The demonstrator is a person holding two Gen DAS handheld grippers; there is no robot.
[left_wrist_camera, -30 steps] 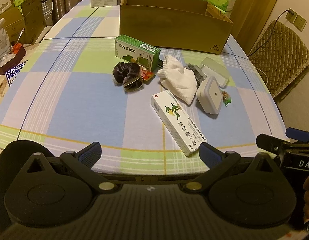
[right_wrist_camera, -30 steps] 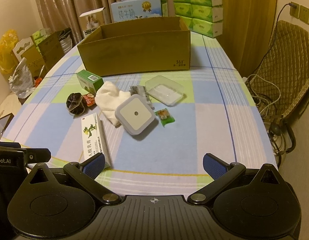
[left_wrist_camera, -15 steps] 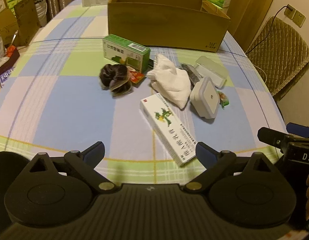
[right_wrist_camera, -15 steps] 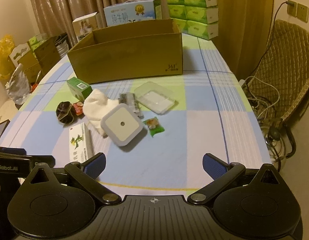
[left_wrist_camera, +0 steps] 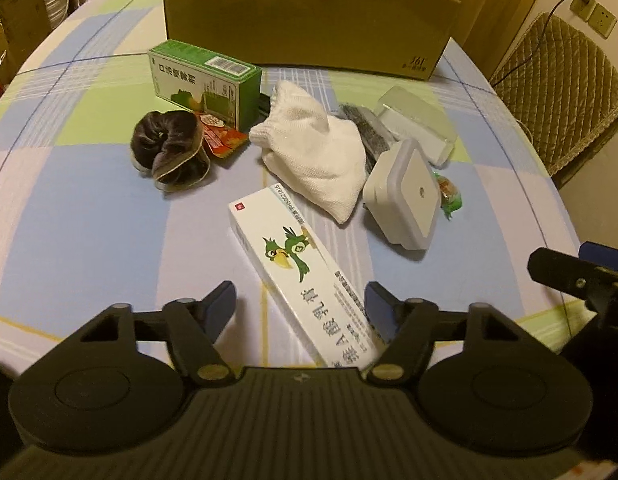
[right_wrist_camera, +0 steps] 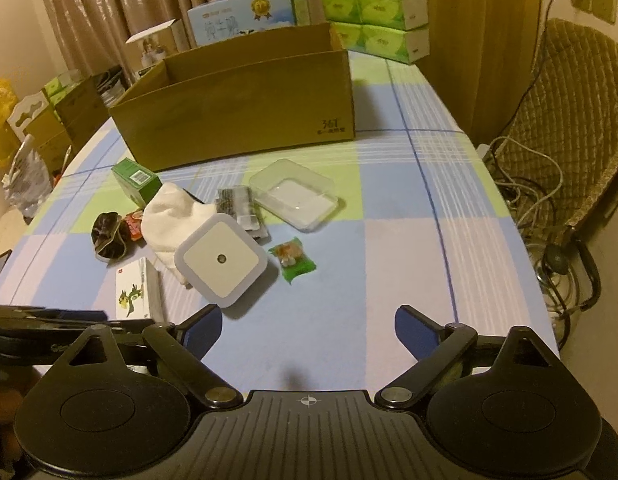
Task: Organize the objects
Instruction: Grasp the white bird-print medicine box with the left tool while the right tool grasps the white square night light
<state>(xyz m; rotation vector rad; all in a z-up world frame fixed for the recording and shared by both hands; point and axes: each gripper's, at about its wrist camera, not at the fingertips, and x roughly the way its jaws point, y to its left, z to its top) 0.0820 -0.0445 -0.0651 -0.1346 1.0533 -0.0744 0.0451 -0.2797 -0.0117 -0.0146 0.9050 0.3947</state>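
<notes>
A long white box with a green bird print (left_wrist_camera: 305, 272) lies on the checked tablecloth, its near end between the open fingers of my left gripper (left_wrist_camera: 301, 308); it also shows in the right wrist view (right_wrist_camera: 135, 294). Beyond it lie a white cloth (left_wrist_camera: 315, 144), a dark scrunchie (left_wrist_camera: 169, 150), a green box (left_wrist_camera: 205, 80), a square white night light (left_wrist_camera: 405, 192) and a clear plastic case (left_wrist_camera: 417, 122). A brown cardboard box (left_wrist_camera: 309, 20) stands behind. My right gripper (right_wrist_camera: 307, 330) is open and empty over the near table edge, right of the night light (right_wrist_camera: 221, 258).
A small green candy wrapper (right_wrist_camera: 293, 260) and a dark sachet (right_wrist_camera: 239, 208) lie by the night light. Green tissue packs (right_wrist_camera: 377, 4) and a blue carton (right_wrist_camera: 249, 14) stand behind the cardboard box (right_wrist_camera: 245, 100). A wicker chair (right_wrist_camera: 569, 100) and cables are right of the table.
My left gripper has moved forward and down so its fingers now straddle the near end of the white bird box. My right gripper has advanced slightly toward the night light.
</notes>
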